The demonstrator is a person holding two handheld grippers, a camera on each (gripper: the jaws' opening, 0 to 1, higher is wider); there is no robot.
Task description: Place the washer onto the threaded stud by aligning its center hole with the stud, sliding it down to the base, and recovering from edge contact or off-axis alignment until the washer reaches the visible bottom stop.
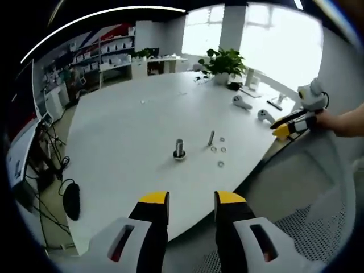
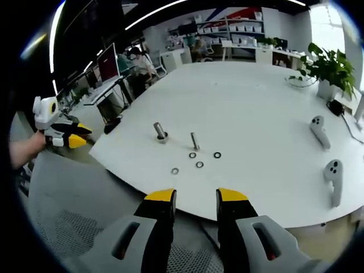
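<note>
Table (image 1: 142, 122) first: a big white rounded top spreads across both views, and all the small hardware sits near its close edge. Potted plant (image 1: 223, 61) stands at the far side in the left gripper view; shelving lines the back wall, and any writing on it is too small to read.

Two white hand controllers (image 2: 333, 179) lie well apart from the hardware, off to the right in the right gripper view.

Left gripper (image 1: 191, 200) hangs off the table edge, yellow-tipped jaws parted with a clear gap and nothing between them. Right gripper (image 2: 195, 197) is likewise short of the table, jaws apart, holding nothing. Each one also appears in the other's view, held in a hand out to the side.

Now the fasteners. A thicker bolt (image 1: 179, 149) stands upright on a wider base. Just beside it is the thin threaded stud (image 1: 211, 137), long axis close to vertical and leaning slightly in both views, tip pointing up, bare along its visible length.

Smallest of all: four washers lie flat on the table beside the stud's foot, each apart from the others. One washer (image 2: 216, 154) sits to the right of the stud in the right gripper view, another (image 2: 174, 170) nearest the table edge. No markings legible on any of them.
</note>
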